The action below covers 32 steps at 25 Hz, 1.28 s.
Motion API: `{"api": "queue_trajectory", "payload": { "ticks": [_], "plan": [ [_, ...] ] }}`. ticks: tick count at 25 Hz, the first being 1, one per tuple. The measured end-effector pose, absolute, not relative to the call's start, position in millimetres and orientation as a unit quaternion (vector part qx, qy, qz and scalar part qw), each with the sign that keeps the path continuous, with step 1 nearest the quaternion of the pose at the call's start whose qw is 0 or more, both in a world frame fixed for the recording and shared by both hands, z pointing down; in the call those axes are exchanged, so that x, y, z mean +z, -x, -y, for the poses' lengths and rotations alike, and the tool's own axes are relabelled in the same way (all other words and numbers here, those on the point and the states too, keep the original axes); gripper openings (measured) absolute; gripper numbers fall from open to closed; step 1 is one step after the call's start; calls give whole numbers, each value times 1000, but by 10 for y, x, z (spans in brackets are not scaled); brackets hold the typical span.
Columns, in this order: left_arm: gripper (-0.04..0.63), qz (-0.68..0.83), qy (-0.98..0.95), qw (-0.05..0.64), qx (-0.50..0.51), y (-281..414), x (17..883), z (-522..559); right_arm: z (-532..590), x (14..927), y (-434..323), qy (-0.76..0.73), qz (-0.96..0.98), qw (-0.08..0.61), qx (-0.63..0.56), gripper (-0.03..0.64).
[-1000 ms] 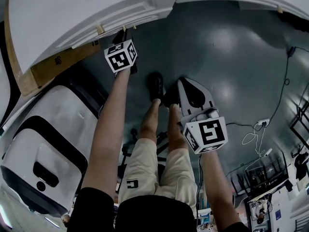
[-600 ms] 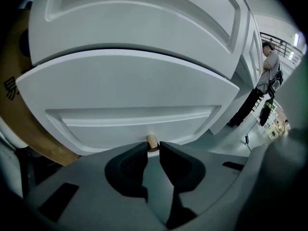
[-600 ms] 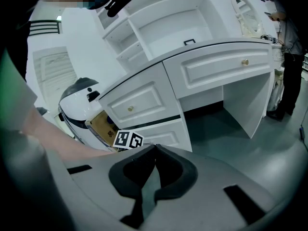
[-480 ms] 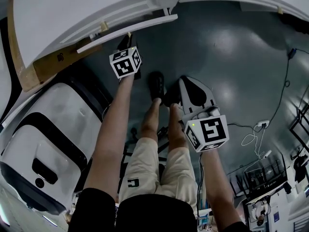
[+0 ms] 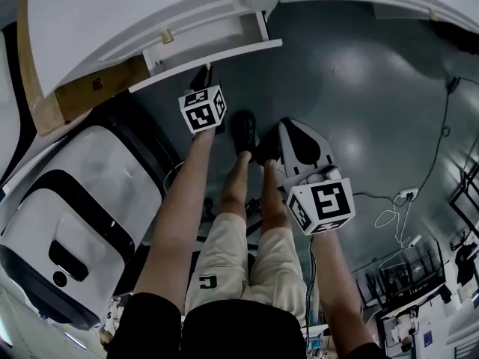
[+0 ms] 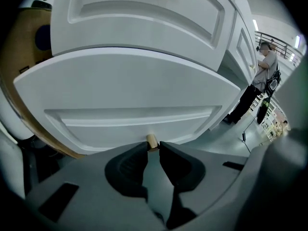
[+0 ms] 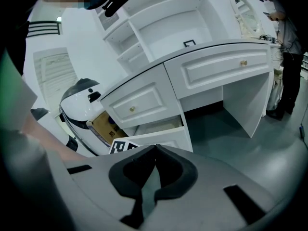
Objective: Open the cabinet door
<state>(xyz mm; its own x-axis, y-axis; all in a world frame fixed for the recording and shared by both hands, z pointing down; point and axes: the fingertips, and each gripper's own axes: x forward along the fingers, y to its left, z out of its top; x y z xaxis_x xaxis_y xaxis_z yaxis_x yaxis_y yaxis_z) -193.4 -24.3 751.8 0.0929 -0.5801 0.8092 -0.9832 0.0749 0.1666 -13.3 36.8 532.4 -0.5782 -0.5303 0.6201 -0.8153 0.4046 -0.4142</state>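
- Here, a white desk (image 5: 112, 13) with drawers fills the top of the head view, above a grey floor (image 5: 359, 81).
- A white machine with black trim (image 5: 67, 200) stands just left of the desk, with a cardboard box (image 5: 97, 88) between them.
- The lower drawer (image 6: 130, 95) on the desk's left side stands partway out, and its inside shows in the right gripper view.
- The left gripper (image 6: 153, 146) is at the middle of that drawer's front, its jaws pinching the small brass knob (image 6: 152, 140).
- The right gripper (image 7: 155, 148) hangs over the floor, well apart from the desk, with its jaws pressed together and nothing between them.
- A person (image 6: 262, 76) stands far off beside the desk.
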Motion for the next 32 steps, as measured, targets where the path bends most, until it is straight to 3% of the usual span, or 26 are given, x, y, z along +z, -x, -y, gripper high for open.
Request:
{"api": "queue_trajectory", "payload": {
  "ticks": [32],
  "plan": [
    [89, 614, -614, 415, 271, 1613, 7524, -762, -573, 5335, 49, -396, 821, 206, 358, 17]
  ]
}}
